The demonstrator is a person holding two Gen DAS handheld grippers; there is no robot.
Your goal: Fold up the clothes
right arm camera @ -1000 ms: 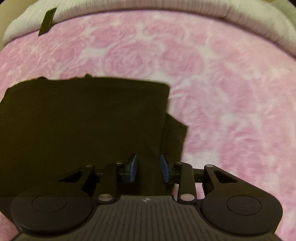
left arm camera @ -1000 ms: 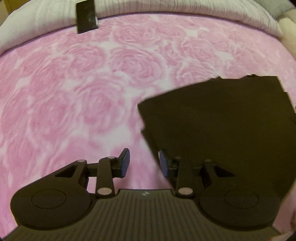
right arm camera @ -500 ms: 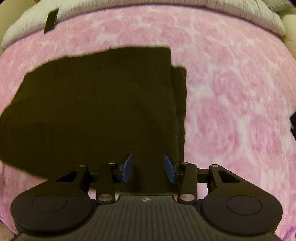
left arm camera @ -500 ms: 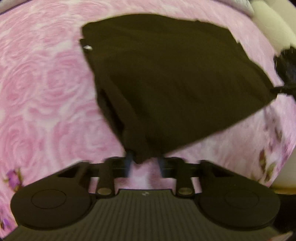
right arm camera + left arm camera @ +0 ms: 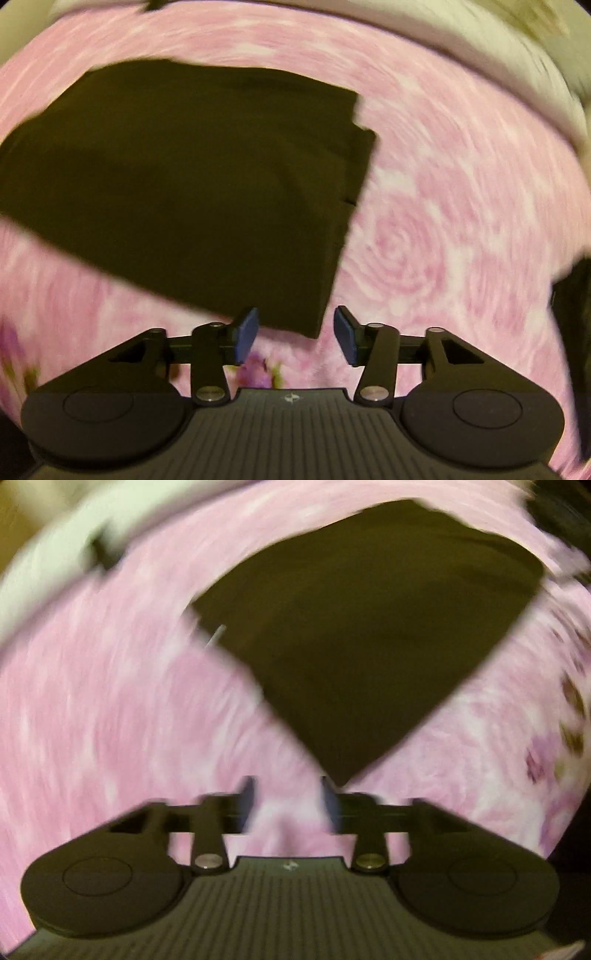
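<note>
A dark folded garment lies flat on the pink rose-patterned blanket. In the left wrist view its near corner points at the right finger of my left gripper, which is open and empty just short of it. In the right wrist view the garment lies ahead and to the left, with layered edges on its right side. My right gripper is open and empty, its near corner lying just ahead of the gap. Both views are motion-blurred.
A pale ribbed cover borders the blanket along the far side. A small dark object lies at the far left on it. Open blanket spreads to the right of the garment.
My left gripper let go of the garment's corner and pulled back, and its view swung round. My right gripper opened wider and backed off the garment's edge.
</note>
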